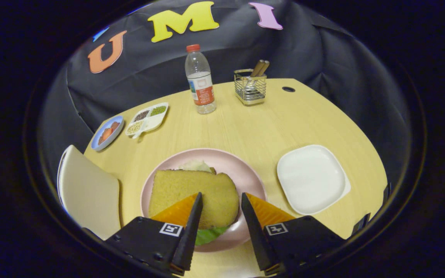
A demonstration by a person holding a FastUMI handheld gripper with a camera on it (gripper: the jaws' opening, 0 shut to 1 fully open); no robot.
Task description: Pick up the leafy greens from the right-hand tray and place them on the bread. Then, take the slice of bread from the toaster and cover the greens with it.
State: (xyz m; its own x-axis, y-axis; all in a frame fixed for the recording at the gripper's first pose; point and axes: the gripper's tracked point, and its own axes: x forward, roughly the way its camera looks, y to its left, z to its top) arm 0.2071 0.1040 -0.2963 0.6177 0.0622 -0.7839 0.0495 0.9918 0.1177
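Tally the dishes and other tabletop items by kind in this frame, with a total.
Plates/trays: 4 – round pink plate, square white tray, small blue dish, white divided tray
Bottles: 1 – clear plastic bottle
Wire holders: 1 – metal wire holder
Toasters: 1 – white toaster
Total: 7
Open gripper hovers over the top bread slice.

One pink plate (245, 170), one top bread slice (193, 195), one white tray (310, 178), one bottle (200, 80), one wire holder (250, 87), one blue dish (107, 133), one divided dish (147, 118).

Even, bright overhead light on the table (253, 131); soft short shadows; strong fisheye bending at the edges; focus sharp.
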